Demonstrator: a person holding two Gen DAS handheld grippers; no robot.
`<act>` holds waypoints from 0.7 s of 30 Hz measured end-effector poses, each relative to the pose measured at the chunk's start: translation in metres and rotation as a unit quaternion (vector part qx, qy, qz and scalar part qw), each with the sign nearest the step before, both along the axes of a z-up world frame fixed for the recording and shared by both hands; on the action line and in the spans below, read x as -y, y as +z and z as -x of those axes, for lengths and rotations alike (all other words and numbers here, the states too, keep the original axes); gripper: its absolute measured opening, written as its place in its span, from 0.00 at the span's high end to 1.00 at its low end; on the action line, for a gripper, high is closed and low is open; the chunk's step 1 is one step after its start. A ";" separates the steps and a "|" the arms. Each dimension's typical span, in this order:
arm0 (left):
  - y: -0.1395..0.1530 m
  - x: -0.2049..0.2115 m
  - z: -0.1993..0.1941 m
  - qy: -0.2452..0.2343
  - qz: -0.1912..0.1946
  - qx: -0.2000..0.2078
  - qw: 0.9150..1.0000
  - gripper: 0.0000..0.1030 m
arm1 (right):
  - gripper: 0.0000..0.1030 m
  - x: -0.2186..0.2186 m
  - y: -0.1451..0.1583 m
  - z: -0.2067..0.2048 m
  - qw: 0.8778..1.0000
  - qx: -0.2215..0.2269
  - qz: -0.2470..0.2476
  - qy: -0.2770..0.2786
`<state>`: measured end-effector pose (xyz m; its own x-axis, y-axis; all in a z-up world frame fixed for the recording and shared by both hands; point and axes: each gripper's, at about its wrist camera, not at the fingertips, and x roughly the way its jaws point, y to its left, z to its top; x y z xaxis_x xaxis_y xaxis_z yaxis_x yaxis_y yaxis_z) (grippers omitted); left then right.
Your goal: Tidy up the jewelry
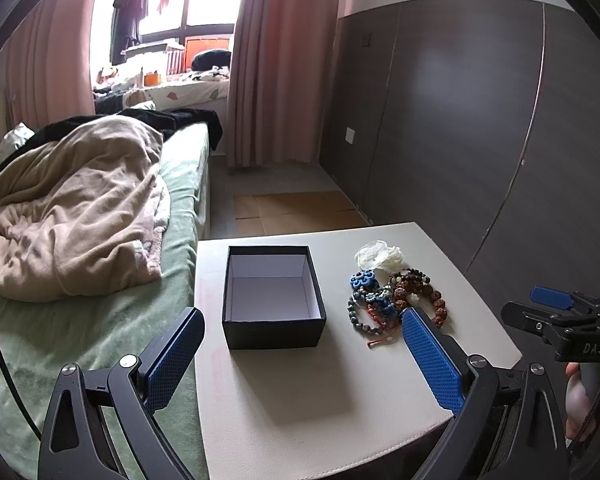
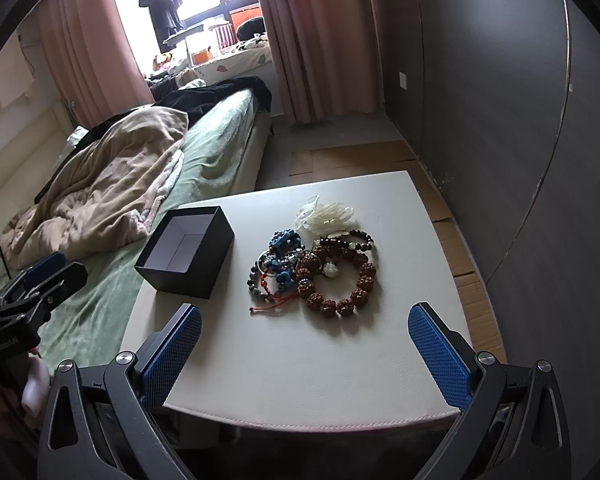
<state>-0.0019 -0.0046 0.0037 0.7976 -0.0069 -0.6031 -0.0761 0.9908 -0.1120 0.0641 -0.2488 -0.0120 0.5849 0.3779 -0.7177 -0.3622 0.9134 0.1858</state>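
Note:
A black box [image 1: 273,298] [image 2: 186,253] with a white, empty inside stands open on the white table [image 1: 320,392] [image 2: 300,356]. To its right lies a heap of bracelets [image 1: 396,300] [image 2: 316,272]: large brown beads [image 2: 340,284], blue knotted ones [image 2: 284,252], grey beads, a red cord, and a white translucent piece [image 2: 324,214] behind. My left gripper [image 1: 300,360] is open, hovering in front of the box. My right gripper [image 2: 304,356] is open above the table's near edge, short of the bracelets. Each gripper shows at the other view's edge.
A bed [image 1: 100,320] [image 2: 204,152] with a green sheet and a beige blanket [image 1: 72,208] butts against the table's left side. A dark panelled wall [image 1: 480,120] runs along the right. Cardboard sheets [image 1: 300,208] cover the floor behind the table.

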 end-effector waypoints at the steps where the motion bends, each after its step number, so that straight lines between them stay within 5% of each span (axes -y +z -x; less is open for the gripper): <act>1: 0.000 0.000 0.000 0.000 0.000 0.000 1.000 0.04 | 0.00 0.000 0.000 0.000 1.000 0.000 0.000 0.000; 21: -0.003 0.008 0.002 -0.007 0.000 0.000 1.000 0.04 | 0.00 0.002 -0.001 0.000 1.000 -0.002 0.001 -0.003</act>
<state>-0.0039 -0.0126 0.0009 0.7977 -0.0189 -0.6028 -0.0616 0.9917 -0.1126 0.0640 -0.2506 -0.0132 0.5837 0.3728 -0.7214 -0.3566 0.9158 0.1847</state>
